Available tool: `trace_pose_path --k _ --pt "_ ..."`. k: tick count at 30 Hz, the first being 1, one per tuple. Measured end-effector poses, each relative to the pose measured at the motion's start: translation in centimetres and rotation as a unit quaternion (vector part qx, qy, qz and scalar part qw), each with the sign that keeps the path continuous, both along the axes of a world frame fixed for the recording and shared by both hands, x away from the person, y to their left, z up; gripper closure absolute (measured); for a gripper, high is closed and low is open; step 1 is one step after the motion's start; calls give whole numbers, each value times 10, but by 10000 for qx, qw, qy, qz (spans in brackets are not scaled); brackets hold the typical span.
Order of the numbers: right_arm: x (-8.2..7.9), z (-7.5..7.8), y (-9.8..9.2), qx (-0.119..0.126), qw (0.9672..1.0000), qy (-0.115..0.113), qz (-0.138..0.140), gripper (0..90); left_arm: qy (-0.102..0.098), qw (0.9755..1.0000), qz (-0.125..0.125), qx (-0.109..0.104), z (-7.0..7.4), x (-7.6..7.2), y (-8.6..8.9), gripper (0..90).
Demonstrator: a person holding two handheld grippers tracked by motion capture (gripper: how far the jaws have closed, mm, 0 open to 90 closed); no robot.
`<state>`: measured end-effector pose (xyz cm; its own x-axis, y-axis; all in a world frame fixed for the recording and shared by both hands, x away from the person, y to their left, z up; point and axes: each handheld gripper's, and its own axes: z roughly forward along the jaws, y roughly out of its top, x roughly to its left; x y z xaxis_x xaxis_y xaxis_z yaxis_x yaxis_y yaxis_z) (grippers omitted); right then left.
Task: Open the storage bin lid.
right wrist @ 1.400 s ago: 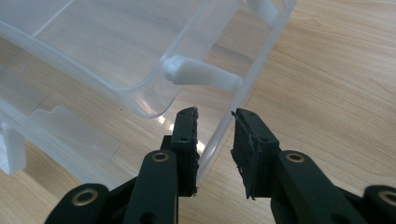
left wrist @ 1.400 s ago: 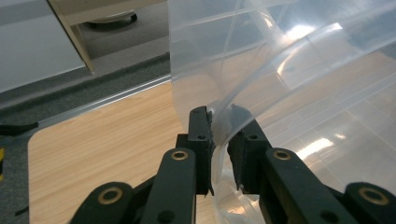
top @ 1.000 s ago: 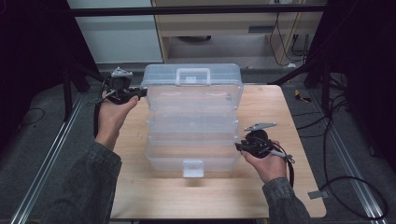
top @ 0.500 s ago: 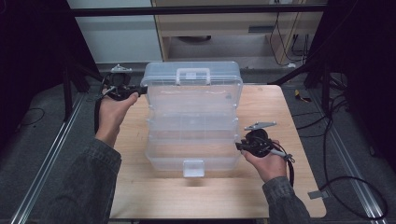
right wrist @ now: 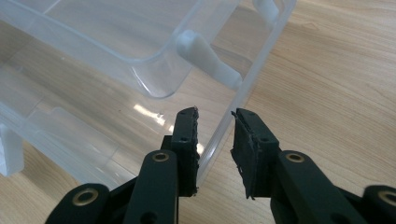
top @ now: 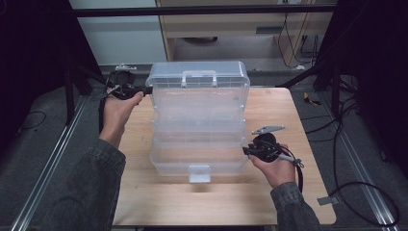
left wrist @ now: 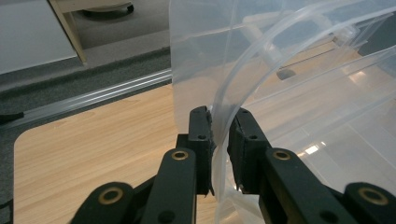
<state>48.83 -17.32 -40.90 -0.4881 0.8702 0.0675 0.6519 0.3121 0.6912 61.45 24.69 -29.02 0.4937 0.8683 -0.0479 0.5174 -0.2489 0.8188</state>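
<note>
Glossy clear plastic box [top: 198, 122], matt wood table [top: 288, 115]

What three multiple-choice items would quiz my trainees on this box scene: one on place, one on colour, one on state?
1. Where does the clear plastic box stand?
A. on the wooden table
B. on the floor
C. on a shelf

2. What colour is the box's front latch?
A. red
B. whitish
C. black

3. How is the left gripper?
A. wide open, apart from the box
B. shut on the box's rim
C. lying on the table

Answers: 1 A, it rests on the wooden table; 2 B, pale against clear plastic; 3 B, its jaws pinch the rim.
</note>
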Motion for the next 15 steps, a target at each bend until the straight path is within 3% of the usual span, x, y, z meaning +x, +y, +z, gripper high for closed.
trace_pose_path --k 2,3,8,15 --pt "0 0 0 3 10000 0 -1 702 -39 9999 47 96 1 1 0 793" --pt "0 0 0 -3 10000 1 -2 702 -91 9997 45 243 2 1 0 846" --pt "0 0 0 -18 10000 -10 0 704 -24 10000 59 64 0 7 4 848" --pt "0 0 0 -25 10000 -7 -6 704 7 9999 111 98 1 12 1 848"
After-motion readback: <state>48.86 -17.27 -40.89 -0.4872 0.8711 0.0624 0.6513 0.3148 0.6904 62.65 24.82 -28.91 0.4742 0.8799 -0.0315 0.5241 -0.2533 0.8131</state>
